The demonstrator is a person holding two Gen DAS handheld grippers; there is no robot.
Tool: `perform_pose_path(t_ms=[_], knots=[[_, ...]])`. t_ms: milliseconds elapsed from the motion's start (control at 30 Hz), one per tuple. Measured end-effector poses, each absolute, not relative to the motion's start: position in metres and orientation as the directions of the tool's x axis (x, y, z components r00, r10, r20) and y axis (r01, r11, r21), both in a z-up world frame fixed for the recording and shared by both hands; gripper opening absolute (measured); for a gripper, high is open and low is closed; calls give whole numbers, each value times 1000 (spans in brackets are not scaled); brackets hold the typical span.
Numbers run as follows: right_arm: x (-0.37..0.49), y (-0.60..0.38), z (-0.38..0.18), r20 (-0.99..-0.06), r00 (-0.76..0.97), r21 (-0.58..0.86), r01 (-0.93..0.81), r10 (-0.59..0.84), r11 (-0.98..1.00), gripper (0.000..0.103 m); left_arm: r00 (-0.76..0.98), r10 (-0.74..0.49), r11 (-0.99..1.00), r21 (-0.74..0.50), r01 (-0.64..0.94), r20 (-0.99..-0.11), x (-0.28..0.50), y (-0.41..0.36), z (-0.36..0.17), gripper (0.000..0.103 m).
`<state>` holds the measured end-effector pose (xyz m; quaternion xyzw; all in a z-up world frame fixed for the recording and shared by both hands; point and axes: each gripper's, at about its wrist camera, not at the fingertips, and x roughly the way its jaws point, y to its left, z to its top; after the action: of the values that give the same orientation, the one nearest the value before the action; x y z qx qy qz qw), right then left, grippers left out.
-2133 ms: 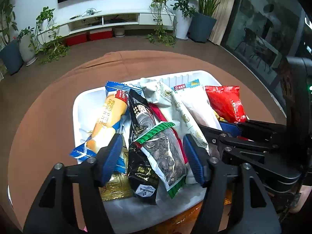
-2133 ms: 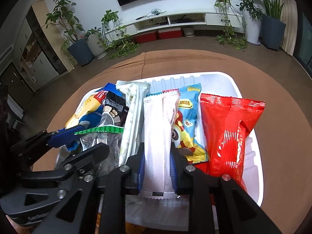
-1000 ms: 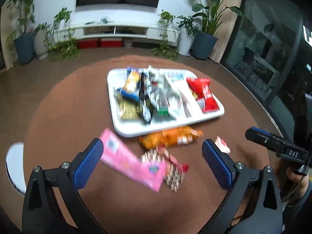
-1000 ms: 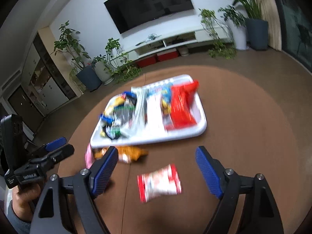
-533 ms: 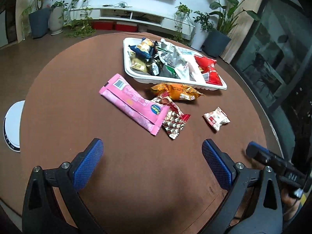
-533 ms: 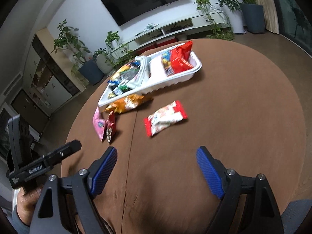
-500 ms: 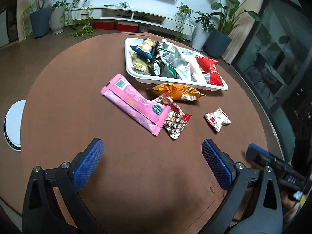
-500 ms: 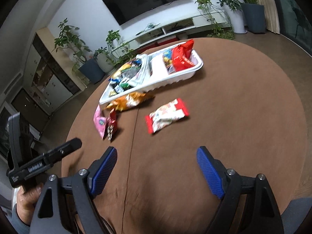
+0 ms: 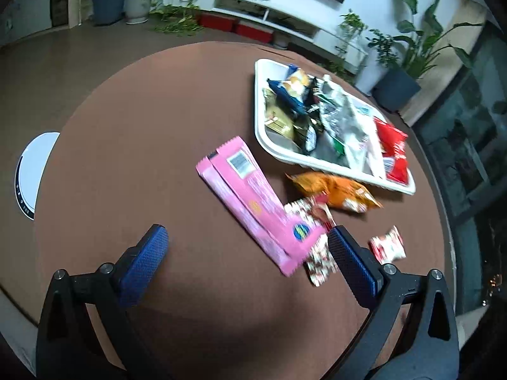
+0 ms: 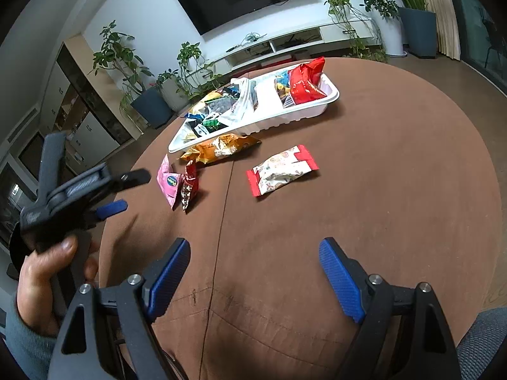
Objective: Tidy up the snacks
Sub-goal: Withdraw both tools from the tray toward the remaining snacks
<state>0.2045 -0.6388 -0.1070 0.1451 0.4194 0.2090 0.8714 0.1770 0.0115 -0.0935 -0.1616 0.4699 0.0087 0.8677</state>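
Note:
A white tray [image 9: 263, 139] [image 10: 304, 112] filled with several snack packets sits on the far part of the round brown table. In front of it lie a long pink packet [image 9: 253, 199] [image 10: 168, 182], an orange packet [image 9: 336, 191] [image 10: 221, 148], a dark red patterned packet [image 9: 318, 262] [image 10: 189, 186] and a white-and-red packet [image 9: 388, 247] [image 10: 282, 171]. My left gripper [image 9: 248, 258] is open and empty, just short of the pink packet. My right gripper [image 10: 253, 272] is open and empty, well back from the white-and-red packet. The left gripper also shows in the right wrist view [image 10: 114, 191].
A white round device [image 9: 31, 167] lies on the floor left of the table. Potted plants [image 10: 149, 95], a low white TV unit [image 10: 285, 44] and a wall TV stand behind. A seam [image 10: 221, 221] runs across the brown tablecloth.
Both grippers pulled back from the tray and opened; the right let go of the white packet in the tray. In the last half second the left gripper swung left and closer to the pink packet.

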Motion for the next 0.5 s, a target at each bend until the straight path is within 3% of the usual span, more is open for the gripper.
perform_pose_path(t_ms=[333, 500], knots=[[205, -641, -110, -672, 560, 429, -238, 484, 871, 86, 473, -105, 961, -212, -177, -875, 228, 7, -117, 99], [205, -642, -111, -674, 562, 422, -239, 479, 875, 86, 483, -79, 981, -153, -116, -872, 234, -5, -120, 87]])
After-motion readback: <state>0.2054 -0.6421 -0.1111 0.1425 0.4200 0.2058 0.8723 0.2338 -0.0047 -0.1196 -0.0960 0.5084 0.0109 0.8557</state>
